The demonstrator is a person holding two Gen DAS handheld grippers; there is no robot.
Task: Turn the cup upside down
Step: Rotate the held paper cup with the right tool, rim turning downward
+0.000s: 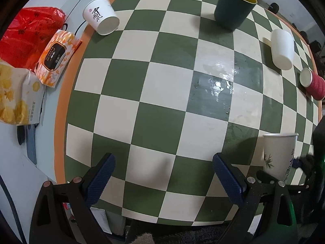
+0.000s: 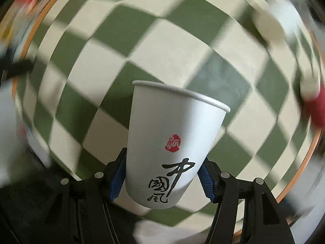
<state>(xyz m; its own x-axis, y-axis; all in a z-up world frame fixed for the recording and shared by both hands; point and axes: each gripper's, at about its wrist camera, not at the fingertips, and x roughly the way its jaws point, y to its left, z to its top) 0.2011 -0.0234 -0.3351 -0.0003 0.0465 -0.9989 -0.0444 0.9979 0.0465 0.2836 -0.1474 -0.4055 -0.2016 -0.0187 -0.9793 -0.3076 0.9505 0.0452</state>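
My right gripper is shut on a white paper cup with black brush lettering and a red seal. The blue pads press the cup's sides near its base, and its rim points away from the camera, down toward the checkered table. The same cup shows at the lower right of the left wrist view, above the cloth. My left gripper stands wide open over the table's near part, with nothing between its fingers.
On the green-and-cream cloth are another lettered paper cup tipped over at the far left, a dark green cup, a plain white cup and a red ribbed cup on its side. A red bag, wipes pack and tissue pack lie left.
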